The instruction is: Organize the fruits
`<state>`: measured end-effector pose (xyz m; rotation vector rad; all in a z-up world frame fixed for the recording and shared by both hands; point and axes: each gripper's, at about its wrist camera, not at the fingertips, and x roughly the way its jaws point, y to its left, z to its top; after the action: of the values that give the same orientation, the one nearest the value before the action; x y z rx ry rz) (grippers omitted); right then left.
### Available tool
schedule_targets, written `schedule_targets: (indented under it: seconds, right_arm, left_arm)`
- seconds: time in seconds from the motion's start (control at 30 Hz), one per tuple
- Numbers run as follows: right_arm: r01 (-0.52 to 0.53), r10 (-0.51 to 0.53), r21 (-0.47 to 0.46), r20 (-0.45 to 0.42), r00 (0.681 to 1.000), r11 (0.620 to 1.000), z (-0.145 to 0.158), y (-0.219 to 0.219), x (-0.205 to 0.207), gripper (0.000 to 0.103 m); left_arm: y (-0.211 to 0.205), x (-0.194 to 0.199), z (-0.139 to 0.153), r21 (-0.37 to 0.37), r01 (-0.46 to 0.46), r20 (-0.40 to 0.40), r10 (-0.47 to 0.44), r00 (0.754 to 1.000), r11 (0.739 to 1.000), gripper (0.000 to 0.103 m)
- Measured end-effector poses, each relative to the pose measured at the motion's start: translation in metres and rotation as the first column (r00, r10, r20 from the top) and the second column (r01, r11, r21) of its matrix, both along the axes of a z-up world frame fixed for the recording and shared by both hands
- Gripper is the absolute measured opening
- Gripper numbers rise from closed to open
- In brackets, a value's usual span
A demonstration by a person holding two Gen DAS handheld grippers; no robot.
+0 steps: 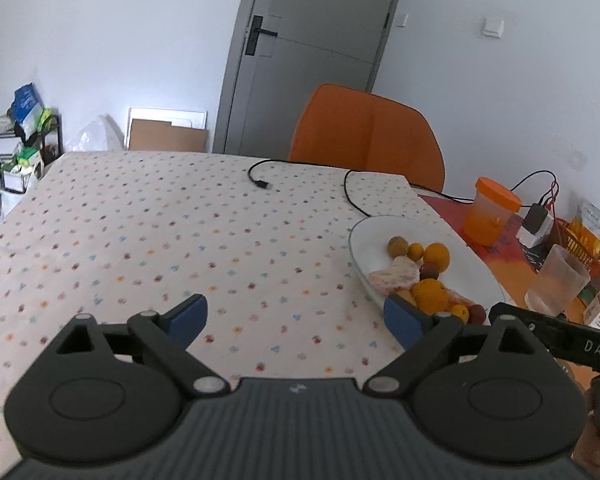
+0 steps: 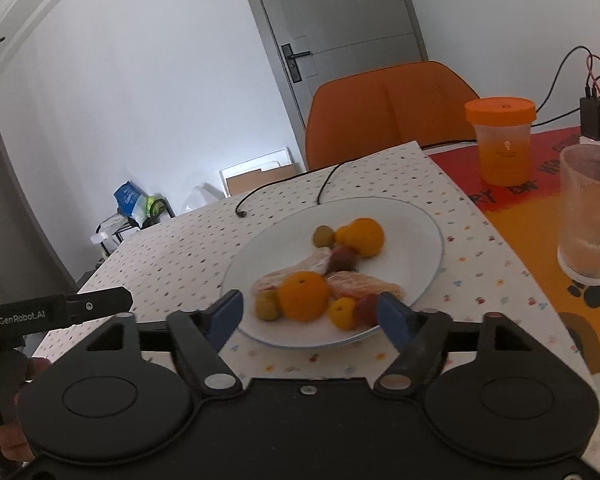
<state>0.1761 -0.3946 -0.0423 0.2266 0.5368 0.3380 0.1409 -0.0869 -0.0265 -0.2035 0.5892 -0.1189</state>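
Note:
A white plate (image 2: 412, 220) on the dotted tablecloth holds mixed fruit: two oranges (image 2: 303, 295), small yellow fruits (image 2: 342, 312), green olives-like fruits (image 2: 323, 236), dark red fruits (image 2: 342, 260) and pale peeled pieces (image 2: 360, 285). My right gripper (image 2: 310, 316) is open and empty, its blue pads at the plate's near rim. My left gripper (image 1: 296, 320) is open and empty over the cloth, left of the plate (image 1: 364, 240); its right pad hides the plate's near edge. The fruit pile (image 1: 428, 276) shows there too.
An orange-lidded jar (image 2: 500, 140) and a ribbed glass (image 2: 590, 216) stand right of the plate on an orange mat. A black cable (image 1: 268, 176) lies on the cloth behind. An orange chair (image 1: 364, 136) stands at the far edge. A charger block (image 2: 592, 116) sits far right.

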Motion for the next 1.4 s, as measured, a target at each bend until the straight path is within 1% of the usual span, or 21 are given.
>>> schedule_targets:
  seconds: [0.07, 0.1, 0.13, 0.17, 0.2, 0.23, 0.47, 0.57, 0.77, 0.9, 1.03, 1.13, 1.3, 1.4]
  right_arm:
    - [-0.007, 0.007, -0.007, -0.004, 1.0, 1.0, 0.001, 0.006, -0.004, 0.077]
    - [-0.006, 0.006, -0.007, -0.004, 1.0, 1.0, 0.002, 0.01, -0.006, 0.081]
    - [-0.003, 0.003, -0.008, -0.003, 1.0, 1.0, 0.003, 0.011, -0.007, 0.088]
    - [0.005, -0.005, -0.009, 0.001, 1.0, 1.0, 0.004, 0.014, -0.009, 0.093]
    - [0.018, -0.018, -0.011, 0.009, 1.0, 1.0, 0.006, 0.015, -0.012, 0.101]
    - [0.033, -0.033, -0.015, 0.019, 0.999, 0.999, 0.006, 0.017, -0.015, 0.103]
    - [0.042, -0.042, -0.029, 0.014, 0.999, 0.999, 0.011, 0.028, -0.027, 0.103]
    - [0.039, -0.038, -0.032, 0.017, 0.999, 0.999, 0.015, 0.032, -0.033, 0.103]
    - [0.034, -0.033, -0.037, 0.025, 0.999, 0.999, 0.024, 0.038, -0.048, 0.103]
    - [0.031, -0.03, -0.048, 0.021, 0.999, 0.998, 0.027, 0.042, -0.056, 0.103]
    - [0.015, -0.014, -0.055, 0.021, 1.0, 0.998, 0.031, 0.046, -0.065, 0.103]
    - [0.01, -0.009, -0.056, 0.021, 1.0, 0.998, 0.035, 0.047, -0.071, 0.103]
    - [0.009, -0.006, -0.074, 0.03, 1.0, 0.997, 0.041, 0.054, -0.08, 0.103]
    - [0.014, -0.012, -0.082, 0.028, 1.0, 0.997, 0.044, 0.059, -0.087, 0.103]
  left_arm:
    - [0.007, -0.005, 0.0, 0.002, -0.012, -0.005, 0.012, 1.0, 1.0, 0.094]
    - [0.011, -0.007, 0.0, 0.001, -0.019, -0.007, 0.019, 1.0, 1.0, 0.094]
    - [0.014, -0.009, 0.001, 0.0, -0.024, -0.007, 0.024, 1.0, 1.0, 0.095]
    - [0.017, -0.012, 0.002, 0.001, -0.031, -0.007, 0.031, 1.0, 1.0, 0.096]
    - [0.02, -0.015, 0.003, 0.005, -0.038, -0.007, 0.038, 0.999, 0.999, 0.097]
    - [0.022, -0.017, 0.004, 0.01, -0.042, -0.004, 0.042, 0.999, 0.999, 0.098]
    - [0.033, -0.034, 0.011, 0.034, -0.068, -0.006, 0.068, 0.998, 0.997, 0.1]
    - [0.037, -0.04, 0.014, 0.05, -0.087, -0.007, 0.088, 0.996, 0.995, 0.103]
    - [0.045, -0.058, 0.02, 0.042, -0.111, 0.014, 0.11, 0.994, 0.993, 0.103]
    - [0.049, -0.069, 0.024, 0.036, -0.113, 0.015, 0.113, 0.994, 0.993, 0.103]
    - [0.051, -0.081, 0.028, 0.046, -0.108, 0.023, 0.107, 0.994, 0.993, 0.103]
    - [0.055, -0.089, 0.03, 0.03, -0.104, 0.034, 0.103, 0.994, 0.994, 0.103]
    - [0.058, -0.1, 0.036, 0.03, -0.118, 0.054, 0.116, 0.992, 0.993, 0.103]
    - [0.059, -0.11, 0.04, 0.042, -0.118, 0.07, 0.115, 0.991, 0.992, 0.103]
